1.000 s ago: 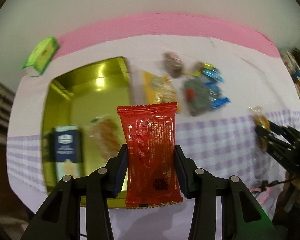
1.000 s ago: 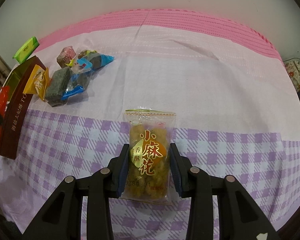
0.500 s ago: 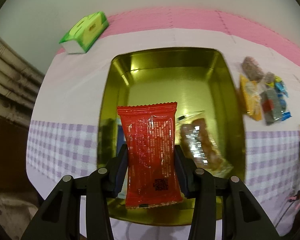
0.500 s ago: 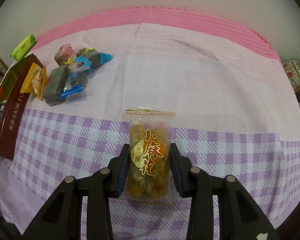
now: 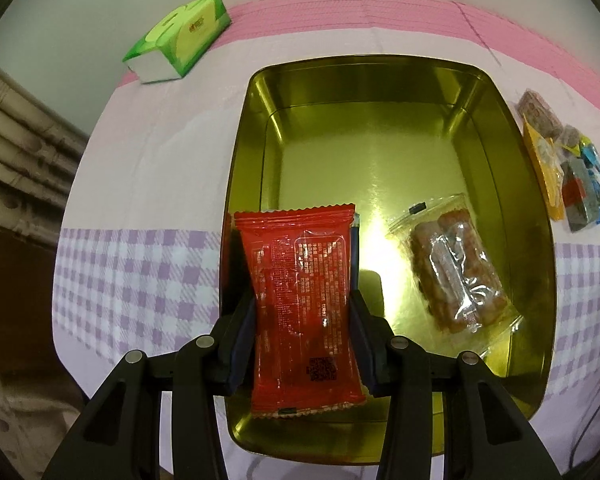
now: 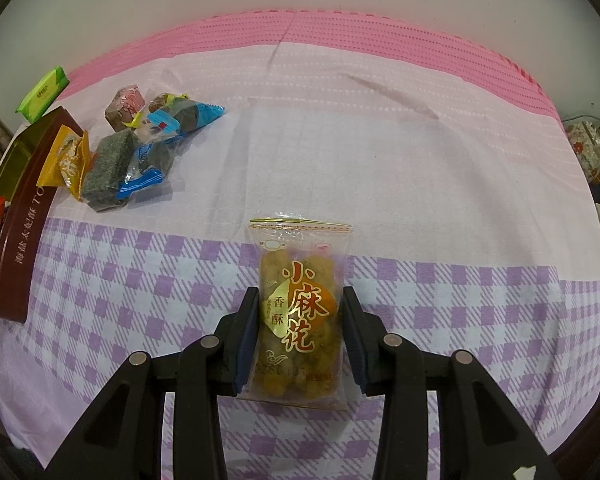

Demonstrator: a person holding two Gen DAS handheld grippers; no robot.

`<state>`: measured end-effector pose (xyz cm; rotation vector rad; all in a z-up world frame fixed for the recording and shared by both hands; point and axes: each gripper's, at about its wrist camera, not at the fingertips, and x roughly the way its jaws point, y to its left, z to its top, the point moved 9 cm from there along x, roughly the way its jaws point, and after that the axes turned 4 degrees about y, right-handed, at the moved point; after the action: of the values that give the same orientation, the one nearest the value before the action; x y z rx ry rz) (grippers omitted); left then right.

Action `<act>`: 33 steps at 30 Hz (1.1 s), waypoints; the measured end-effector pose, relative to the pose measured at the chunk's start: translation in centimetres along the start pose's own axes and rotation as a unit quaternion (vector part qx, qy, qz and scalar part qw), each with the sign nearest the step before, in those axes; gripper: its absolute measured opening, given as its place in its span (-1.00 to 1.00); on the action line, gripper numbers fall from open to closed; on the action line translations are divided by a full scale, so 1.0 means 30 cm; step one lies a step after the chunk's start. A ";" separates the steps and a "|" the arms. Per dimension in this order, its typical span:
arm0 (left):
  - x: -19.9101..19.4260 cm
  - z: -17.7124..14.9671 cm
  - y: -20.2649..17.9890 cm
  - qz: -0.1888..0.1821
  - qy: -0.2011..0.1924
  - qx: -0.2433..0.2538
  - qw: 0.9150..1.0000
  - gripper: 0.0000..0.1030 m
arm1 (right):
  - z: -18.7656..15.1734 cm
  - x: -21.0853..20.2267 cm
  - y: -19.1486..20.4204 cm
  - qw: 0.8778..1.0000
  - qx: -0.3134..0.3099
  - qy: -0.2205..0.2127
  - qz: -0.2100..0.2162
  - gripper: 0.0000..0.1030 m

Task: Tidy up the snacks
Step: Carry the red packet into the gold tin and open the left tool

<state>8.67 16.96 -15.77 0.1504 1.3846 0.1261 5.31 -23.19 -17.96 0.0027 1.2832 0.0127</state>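
Note:
My left gripper is shut on a red snack packet and holds it above the near left corner of the gold tin. A clear packet of fried twists lies inside the tin at the right. A dark blue packet shows only as an edge behind the red one. In the right wrist view my right gripper is shut on a clear packet of golden twists over the checked cloth. A pile of several wrapped snacks lies at the left beside the tin's brown wall.
A green tissue pack lies at the back left of the tin. The pile of wrapped snacks sits just right of the tin. The pink and purple checked cloth covers the table. Wooden furniture stands off the left edge.
My left gripper carried the red packet leftward and down over the tin, which now fills its view. The right gripper and its packet stayed put.

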 end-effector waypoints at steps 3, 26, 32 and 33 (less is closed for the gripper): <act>0.006 -0.002 -0.003 -0.001 -0.001 0.003 1.000 -0.12 | -0.003 0.000 0.002 1.000 0.004 0.002 -0.001 -0.26; -0.049 -0.012 -0.015 -0.040 -0.034 -0.008 0.999 -0.02 | -0.004 0.003 -0.006 1.000 0.011 0.021 -0.008 -0.27; -0.091 -0.020 -0.011 -0.041 -0.059 -0.027 0.997 0.03 | -0.017 -0.006 0.006 0.999 0.019 0.023 -0.016 -0.32; -0.100 -0.023 -0.008 -0.040 -0.065 -0.032 0.997 0.03 | -0.023 -0.008 0.007 0.999 0.021 0.024 -0.018 -0.32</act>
<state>7.47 16.22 -13.04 0.0488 1.2541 0.0930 4.58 -22.97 -17.90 0.0166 1.3307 -0.0449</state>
